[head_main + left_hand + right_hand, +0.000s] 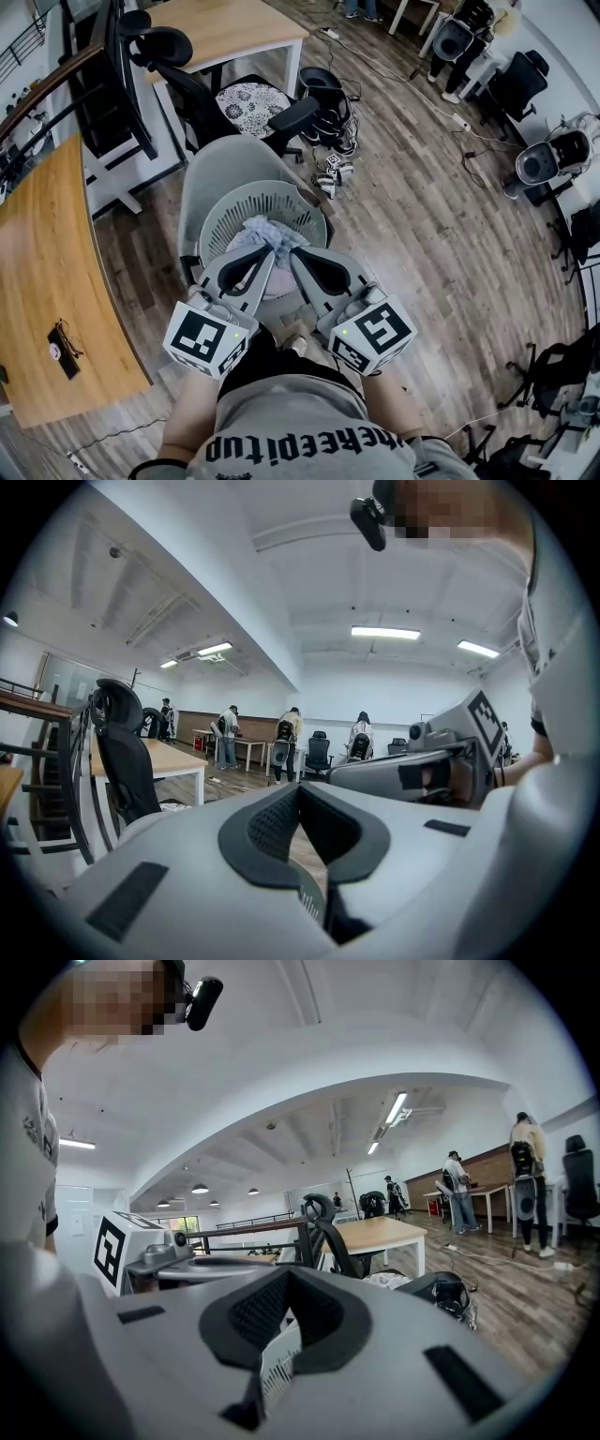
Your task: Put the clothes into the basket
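The basket (221, 212) stands on the seat of a grey chair (201, 167). The clothes (270, 232) lie bundled inside the basket, toward its near rim.

Left gripper (271, 252) – jaws closed, tips touching, nothing between them; its own view (300, 790) shows only floor through the gap behind the tips.

Right gripper (295, 255) – jaws fully closed and empty (288, 1275).

Both grippers are held side by side above the basket's near rim.

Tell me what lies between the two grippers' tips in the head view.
In the head view, the gap between the left gripper and right gripper shows pale clothes lying below in the grey basket.
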